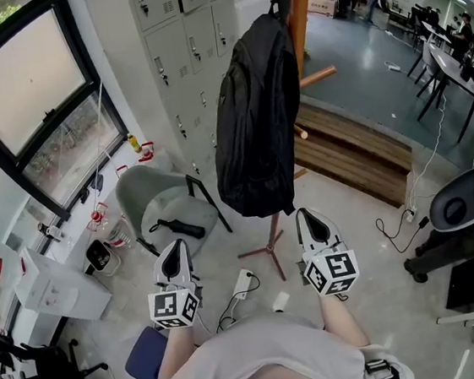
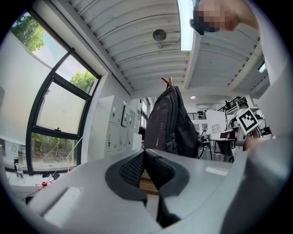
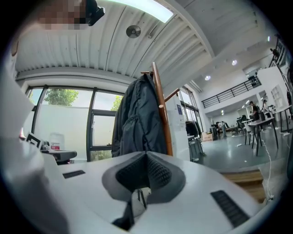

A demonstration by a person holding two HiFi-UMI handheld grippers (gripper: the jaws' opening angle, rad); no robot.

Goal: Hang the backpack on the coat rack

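Note:
The black backpack (image 1: 254, 114) hangs by its top loop from the wooden coat rack (image 1: 301, 7), clear of the floor. Both grippers are held low and apart from it, near the person's body. My left gripper (image 1: 175, 246) is below and left of the bag, with its pads together and nothing between them. My right gripper (image 1: 309, 215) is just below the bag's bottom right corner, also shut and empty. In the left gripper view the backpack (image 2: 169, 123) hangs beyond the closed left gripper (image 2: 144, 153). The right gripper view shows the backpack (image 3: 137, 119) against the rack pole (image 3: 161, 114) past the closed right gripper (image 3: 146, 155).
A grey chair (image 1: 158, 203) holding a dark umbrella stands left of the rack. Grey lockers (image 1: 176, 30) and a window (image 1: 31, 97) lie behind it. A wooden platform (image 1: 359, 141) is to the right. Cables and a power strip (image 1: 243, 283) lie near the rack's feet.

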